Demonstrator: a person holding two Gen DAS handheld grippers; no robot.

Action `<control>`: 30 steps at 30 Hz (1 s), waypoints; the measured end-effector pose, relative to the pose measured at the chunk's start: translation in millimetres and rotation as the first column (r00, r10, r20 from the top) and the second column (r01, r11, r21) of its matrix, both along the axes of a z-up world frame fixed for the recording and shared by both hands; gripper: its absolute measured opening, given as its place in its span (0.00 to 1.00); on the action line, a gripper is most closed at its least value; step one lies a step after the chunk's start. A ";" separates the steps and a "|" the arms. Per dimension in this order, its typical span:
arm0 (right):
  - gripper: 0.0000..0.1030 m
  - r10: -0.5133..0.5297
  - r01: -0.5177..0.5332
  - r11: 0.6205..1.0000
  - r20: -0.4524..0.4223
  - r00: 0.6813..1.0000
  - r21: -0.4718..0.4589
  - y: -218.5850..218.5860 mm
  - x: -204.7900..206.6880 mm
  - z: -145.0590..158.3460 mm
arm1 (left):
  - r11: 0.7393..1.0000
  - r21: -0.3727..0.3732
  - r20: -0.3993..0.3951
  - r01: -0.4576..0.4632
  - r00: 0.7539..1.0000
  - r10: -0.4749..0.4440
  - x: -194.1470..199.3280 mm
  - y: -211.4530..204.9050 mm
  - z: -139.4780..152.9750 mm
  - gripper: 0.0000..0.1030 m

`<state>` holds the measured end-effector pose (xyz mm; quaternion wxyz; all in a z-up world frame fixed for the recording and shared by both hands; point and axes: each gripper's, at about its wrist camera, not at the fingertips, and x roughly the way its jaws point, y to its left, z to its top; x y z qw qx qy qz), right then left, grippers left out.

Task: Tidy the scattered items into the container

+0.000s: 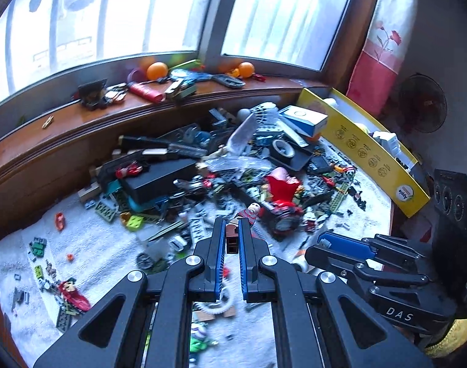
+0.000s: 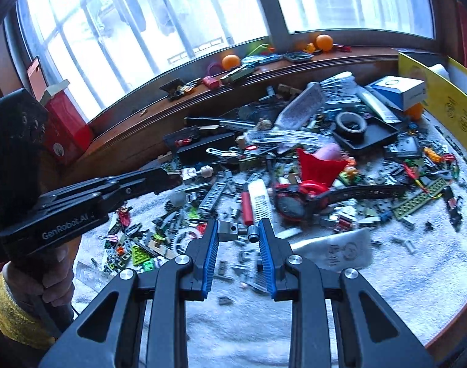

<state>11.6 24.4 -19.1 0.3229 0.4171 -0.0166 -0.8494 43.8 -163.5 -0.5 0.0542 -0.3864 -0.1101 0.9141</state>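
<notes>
carrying a small brown brick (image 1: 232, 239) clamped in my left gripper (image 1: 232, 228) and a grey connector piece (image 2: 237, 232) in my right gripper (image 2: 238, 230); either could slip before the yellow box (image 1: 365, 150) at right frame.

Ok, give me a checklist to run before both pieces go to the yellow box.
1. Left gripper shut on the small brown brick: ok.
2. Right gripper shut on the grey connector piece: ok.
3. Both pieces lifted free of the pile: cannot tell.
4. Yellow box open on top: ok.
5. Room left inside the yellow box: cannot tell; some things already lie in it.
6. The two grippers apart from each other: ok.
</notes>
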 end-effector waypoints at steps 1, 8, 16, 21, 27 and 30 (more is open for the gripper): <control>0.25 -0.001 0.001 1.000 -0.002 1.000 0.000 5.1 -1.0 0.6 | 1.000 -0.006 -0.004 -0.001 1.000 0.001 -2.7 6.7 2.1 0.08; 0.25 -0.028 0.028 1.000 -0.010 1.000 -0.012 49.0 -15.2 9.0 | 1.000 -0.001 -0.016 0.015 1.000 -0.015 -21.3 49.8 15.1 0.08; 0.25 -0.086 0.086 0.996 -0.018 0.996 0.000 111.7 -43.7 18.2 | 0.997 -0.012 -0.023 0.078 0.997 -0.079 -62.5 112.3 28.2 0.08; 0.25 -0.130 0.130 0.991 -0.014 0.991 0.002 147.7 -61.5 19.9 | 0.991 -0.018 -0.015 0.136 0.991 -0.136 -97.4 156.7 32.8 0.08; 0.25 -0.208 0.209 0.977 -0.031 0.978 0.052 187.0 -83.5 23.5 | 0.976 -0.042 -0.012 0.213 0.977 -0.214 -136.1 201.8 37.7 0.08; 0.25 -0.246 0.250 0.964 -0.054 0.968 0.090 204.5 -94.9 26.7 | 0.968 -0.055 -0.014 0.247 0.969 -0.248 -155.4 223.4 42.5 0.08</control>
